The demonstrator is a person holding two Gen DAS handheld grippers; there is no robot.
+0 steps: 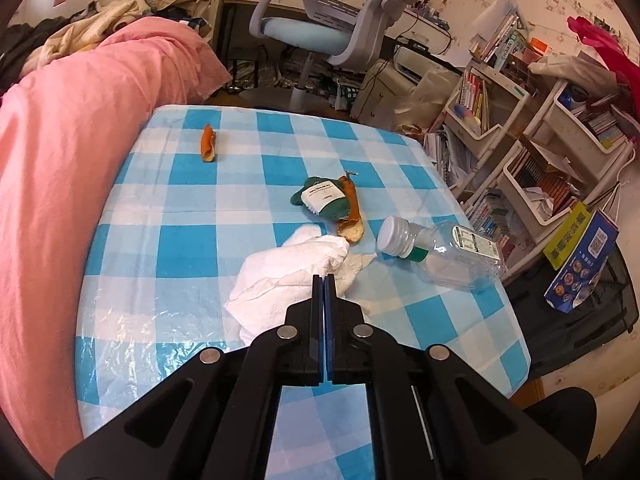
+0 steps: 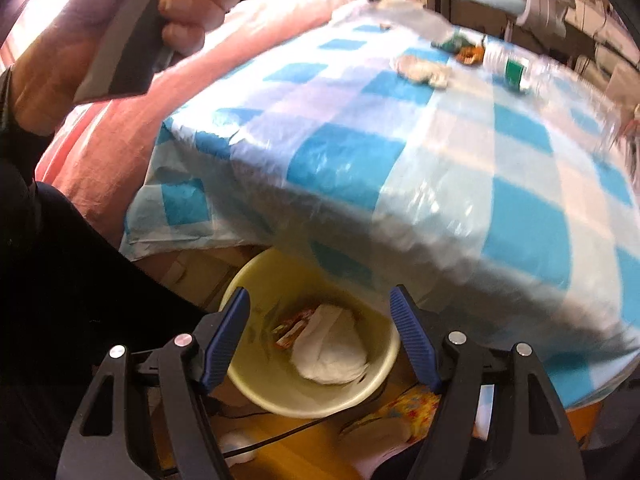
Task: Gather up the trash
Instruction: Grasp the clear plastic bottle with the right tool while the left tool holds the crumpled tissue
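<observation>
place: home bedroom | signs: pink duvet (image 1: 80, 128), desk chair (image 1: 328, 20), bookshelves (image 1: 520, 152)

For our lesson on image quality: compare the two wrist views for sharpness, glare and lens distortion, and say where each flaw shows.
Left wrist view: sharp, and the checked tablecloth bulges with fisheye curvature, dark corners around it. Right wrist view: motion-blurred, most on the far bottle; window light washes out the top left corner and glints off the plastic cloth; the yellow bin stays fairly clear.
</observation>
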